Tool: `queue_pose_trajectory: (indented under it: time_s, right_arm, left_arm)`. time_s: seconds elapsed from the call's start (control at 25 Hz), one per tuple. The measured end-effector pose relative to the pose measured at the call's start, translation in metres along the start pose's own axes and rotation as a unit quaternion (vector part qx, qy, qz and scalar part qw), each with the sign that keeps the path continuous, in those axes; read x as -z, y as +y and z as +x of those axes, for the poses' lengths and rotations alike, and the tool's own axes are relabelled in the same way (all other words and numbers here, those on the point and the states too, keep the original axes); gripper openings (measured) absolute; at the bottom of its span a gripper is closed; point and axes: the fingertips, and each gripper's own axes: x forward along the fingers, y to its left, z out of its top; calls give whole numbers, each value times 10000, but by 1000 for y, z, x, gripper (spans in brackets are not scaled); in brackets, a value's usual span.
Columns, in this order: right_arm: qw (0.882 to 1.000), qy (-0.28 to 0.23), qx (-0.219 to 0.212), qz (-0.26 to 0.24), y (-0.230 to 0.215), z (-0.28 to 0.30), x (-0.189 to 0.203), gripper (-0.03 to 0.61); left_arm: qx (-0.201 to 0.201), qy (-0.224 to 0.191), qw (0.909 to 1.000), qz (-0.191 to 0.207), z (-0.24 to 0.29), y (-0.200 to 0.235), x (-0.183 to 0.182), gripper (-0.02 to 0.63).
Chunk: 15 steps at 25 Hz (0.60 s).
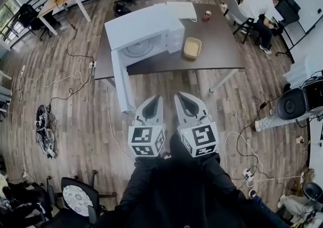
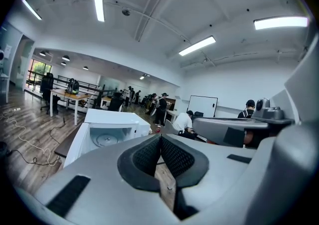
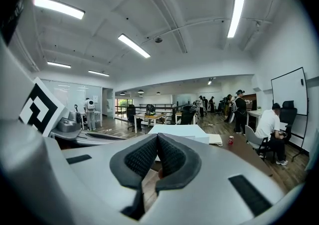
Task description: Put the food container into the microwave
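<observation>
Fingers clenched empty on your left gripper [image 1: 154,99] and right gripper [image 1: 182,97]; tan squarish food container [image 1: 192,48] sits on dark table [image 1: 222,53] beside open white microwave [image 1: 144,30], probably light, thin-walled: pinch one rim.

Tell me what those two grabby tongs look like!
The left tongs and right tongs are pale grey plastic shells that narrow to a point. Inside each are black, bumpy pads. Each carries a cube with black-and-white square markers. The person's sleeves are black.
</observation>
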Motion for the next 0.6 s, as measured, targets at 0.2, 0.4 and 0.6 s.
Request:
queue_pose_trajectory:
  time_s: [0.2,0.4,0.6]
  right_arm:
    - [9999,-90,-141,-7,-48,48,-12,23]
    - [9998,-20,-157,147,-112,95,-16,23]
    - [9993,98,-256,265,-165,141,-11,23]
  left_arm:
    - [-164,-27,9998,74,64,13,-23,34]
    - [-262,54,9996,97,137,17,-40,34]
    - [-357,181,9991,157,203,23,-46,34]
